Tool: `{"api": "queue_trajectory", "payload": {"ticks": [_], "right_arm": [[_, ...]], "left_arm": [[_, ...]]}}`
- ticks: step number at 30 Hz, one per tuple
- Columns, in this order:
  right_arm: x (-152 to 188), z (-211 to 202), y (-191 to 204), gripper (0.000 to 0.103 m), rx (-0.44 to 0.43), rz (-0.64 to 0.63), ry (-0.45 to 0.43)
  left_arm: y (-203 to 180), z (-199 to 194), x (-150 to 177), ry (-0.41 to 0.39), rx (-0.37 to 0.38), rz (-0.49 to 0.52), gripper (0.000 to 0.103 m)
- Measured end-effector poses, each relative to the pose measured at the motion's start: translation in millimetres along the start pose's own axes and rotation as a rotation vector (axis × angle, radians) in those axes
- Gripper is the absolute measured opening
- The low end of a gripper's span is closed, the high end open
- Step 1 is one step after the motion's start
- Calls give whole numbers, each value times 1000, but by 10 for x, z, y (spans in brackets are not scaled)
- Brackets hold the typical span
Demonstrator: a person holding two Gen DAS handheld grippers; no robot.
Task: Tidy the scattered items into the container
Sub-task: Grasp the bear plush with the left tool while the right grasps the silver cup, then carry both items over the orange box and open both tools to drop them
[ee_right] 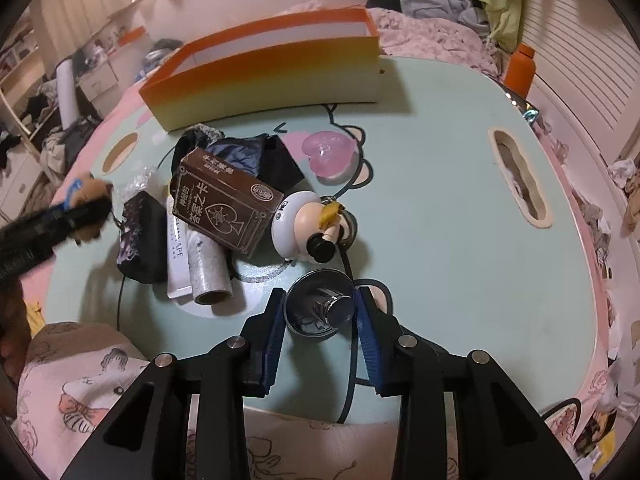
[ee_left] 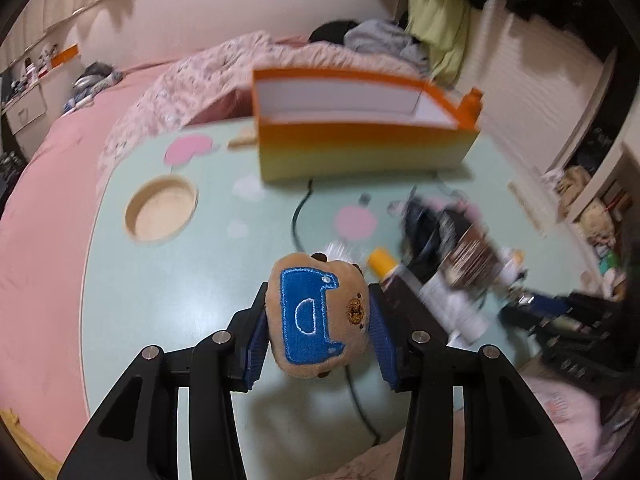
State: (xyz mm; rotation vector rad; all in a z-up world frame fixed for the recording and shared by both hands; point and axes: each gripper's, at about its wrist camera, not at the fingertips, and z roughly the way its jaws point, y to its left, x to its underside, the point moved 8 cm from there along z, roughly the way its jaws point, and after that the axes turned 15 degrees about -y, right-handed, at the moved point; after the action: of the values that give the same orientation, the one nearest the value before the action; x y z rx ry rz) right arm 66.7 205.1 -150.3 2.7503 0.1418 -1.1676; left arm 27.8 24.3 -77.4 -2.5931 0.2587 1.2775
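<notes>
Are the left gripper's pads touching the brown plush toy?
Touching. The left wrist view shows the left gripper with both blue pads pressed against the brown plush toy, denting its sides.

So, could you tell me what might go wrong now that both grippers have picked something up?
The black cable runs under the shiny metal piece that the right gripper clamps, so lifting may snag it. The soft plush toy in the left gripper could squeeze out before it reaches the orange box.
</notes>
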Motion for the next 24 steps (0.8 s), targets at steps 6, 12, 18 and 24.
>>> {"api": "queue_trajectory", "payload": {"ticks": [6,12,18,24], "right_arm": [[-26,-135,-3,34,9,5,-53],[-147,-255,-37,34,20,3,-119],[-501,-320,-170,34,17,16,-193],[-1382,-128,-42,34,-3,-71,-336]], "left_arm": [[-117,96,-861,-140,-7,81,46],[-206,585,-1361,-243,-6,67,46],[-180,907,-1206,-239,-23,18,46],[-67,988,-1060,-214,-19,-63,46]]}}
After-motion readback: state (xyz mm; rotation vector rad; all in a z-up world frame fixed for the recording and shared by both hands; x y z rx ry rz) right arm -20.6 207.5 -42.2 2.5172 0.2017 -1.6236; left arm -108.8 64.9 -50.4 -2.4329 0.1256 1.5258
